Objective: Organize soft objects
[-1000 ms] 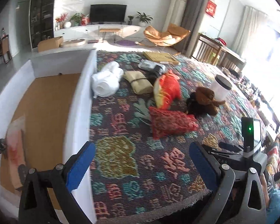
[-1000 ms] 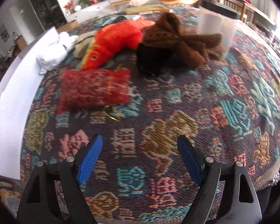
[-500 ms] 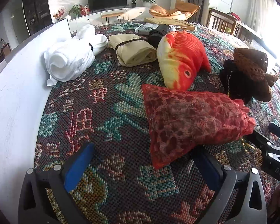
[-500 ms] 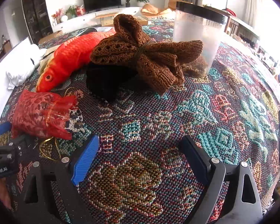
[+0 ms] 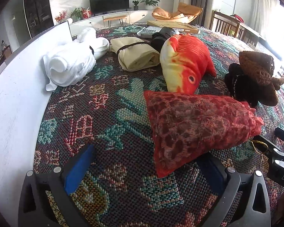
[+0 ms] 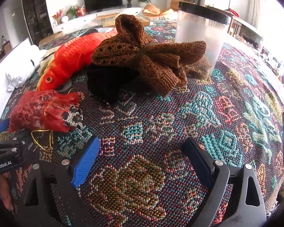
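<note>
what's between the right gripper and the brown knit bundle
Only bare patterned cloth. In the right wrist view the open right gripper faces the brown knit bundle with nothing on the stretch between them.

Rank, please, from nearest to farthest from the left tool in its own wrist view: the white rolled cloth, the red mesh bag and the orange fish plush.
1. Red mesh bag, right, by the left tool.
2. Orange fish plush, behind the bag.
3. White rolled cloth, far left.
</note>
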A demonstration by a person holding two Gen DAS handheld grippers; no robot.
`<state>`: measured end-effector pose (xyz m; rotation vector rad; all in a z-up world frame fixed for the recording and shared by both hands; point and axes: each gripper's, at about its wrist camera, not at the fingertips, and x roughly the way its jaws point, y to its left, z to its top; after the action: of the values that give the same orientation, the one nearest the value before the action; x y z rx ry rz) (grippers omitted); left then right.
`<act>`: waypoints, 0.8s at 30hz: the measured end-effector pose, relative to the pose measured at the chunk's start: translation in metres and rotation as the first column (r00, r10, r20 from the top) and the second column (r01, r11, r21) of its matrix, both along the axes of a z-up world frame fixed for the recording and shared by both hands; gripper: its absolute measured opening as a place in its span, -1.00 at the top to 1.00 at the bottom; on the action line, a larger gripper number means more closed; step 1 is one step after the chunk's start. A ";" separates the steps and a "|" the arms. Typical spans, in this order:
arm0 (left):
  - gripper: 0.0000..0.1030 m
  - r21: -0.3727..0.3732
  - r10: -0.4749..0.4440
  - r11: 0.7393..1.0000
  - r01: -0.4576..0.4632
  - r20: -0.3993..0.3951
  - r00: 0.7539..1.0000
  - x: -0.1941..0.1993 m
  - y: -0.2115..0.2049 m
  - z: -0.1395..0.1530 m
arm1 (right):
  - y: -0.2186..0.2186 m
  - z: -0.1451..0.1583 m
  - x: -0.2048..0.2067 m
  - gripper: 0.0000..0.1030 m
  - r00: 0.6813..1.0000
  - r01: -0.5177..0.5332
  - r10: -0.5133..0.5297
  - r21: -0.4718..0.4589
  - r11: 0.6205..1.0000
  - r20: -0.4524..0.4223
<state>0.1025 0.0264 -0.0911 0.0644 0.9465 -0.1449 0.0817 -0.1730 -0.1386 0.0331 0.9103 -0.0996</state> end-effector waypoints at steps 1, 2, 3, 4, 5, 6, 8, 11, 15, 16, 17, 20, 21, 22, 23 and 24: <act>-1.00 0.000 0.000 1.000 0.000 0.000 1.000 0.000 0.000 0.000 | -0.001 0.000 0.002 -0.80 1.000 0.000 0.000 0.000 1.000 -0.001; -1.00 0.000 0.000 1.000 0.000 0.000 1.000 0.000 0.000 0.000 | 0.000 0.000 0.000 -0.81 1.000 0.000 0.000 0.000 1.000 0.000; -1.00 0.000 0.000 1.000 0.000 0.000 1.000 0.000 0.000 0.000 | 0.000 0.000 0.000 -0.81 1.000 0.000 0.000 -0.001 1.000 -0.001; -1.00 0.000 0.000 1.000 0.000 0.000 1.000 0.000 0.000 0.000 | -0.001 0.000 0.002 -0.81 1.000 0.000 0.000 -0.001 1.000 -0.002; -1.00 0.000 0.000 1.000 0.000 0.000 1.000 0.000 0.000 0.000 | 0.000 0.000 0.001 -0.81 1.000 0.000 0.000 -0.001 1.000 -0.001; -1.00 0.000 0.000 1.000 0.000 0.000 1.000 0.000 0.000 0.000 | 0.000 0.000 0.001 -0.81 1.000 0.001 -0.001 -0.001 1.000 -0.001; -1.00 0.000 0.000 1.000 0.000 0.000 1.000 0.000 0.000 0.000 | 0.000 0.001 0.002 -0.81 1.000 0.001 -0.001 -0.001 1.000 -0.002; -1.00 0.000 0.000 1.000 0.000 0.000 1.000 0.000 0.000 0.000 | -0.001 0.001 0.003 -0.81 1.000 0.001 -0.001 -0.001 1.000 -0.002; -1.00 0.000 0.000 1.000 0.000 0.000 1.000 0.000 0.001 0.000 | 0.003 0.001 -0.001 -0.81 1.000 0.002 -0.002 -0.002 1.000 -0.003; -1.00 0.000 0.000 1.000 0.000 0.000 1.000 0.000 0.001 0.000 | 0.003 0.001 -0.001 -0.81 1.000 0.002 -0.002 -0.002 1.000 -0.003; -1.00 0.000 0.000 1.000 0.000 0.000 1.000 0.000 0.001 0.000 | 0.002 0.001 0.000 -0.81 1.000 0.002 -0.002 -0.002 1.000 -0.003; -1.00 0.000 0.000 1.000 0.000 0.000 1.000 0.000 0.001 0.000 | 0.002 0.001 0.000 -0.81 1.000 0.002 -0.002 -0.003 1.000 -0.005; -1.00 0.000 0.000 1.000 0.000 0.000 1.000 0.000 0.001 0.000 | 0.002 0.001 0.001 -0.81 1.000 0.002 -0.002 -0.003 1.000 -0.005; -1.00 0.000 0.000 1.000 0.000 0.000 1.000 0.000 0.001 0.000 | 0.002 0.001 0.001 -0.81 1.000 0.002 -0.002 -0.003 1.000 -0.005; -1.00 0.000 0.000 1.000 0.000 0.000 1.000 0.000 0.001 0.000 | 0.002 0.001 0.001 -0.81 1.000 0.002 -0.002 -0.003 1.000 -0.005; -1.00 0.000 0.000 1.000 0.000 0.000 1.000 0.000 0.001 0.000 | 0.002 0.001 0.001 -0.81 1.000 0.002 -0.002 -0.002 1.000 -0.005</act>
<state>0.1028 0.0273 -0.0915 0.0638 0.9466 -0.1447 0.0828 -0.1713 -0.1374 0.0314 0.9154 -0.1027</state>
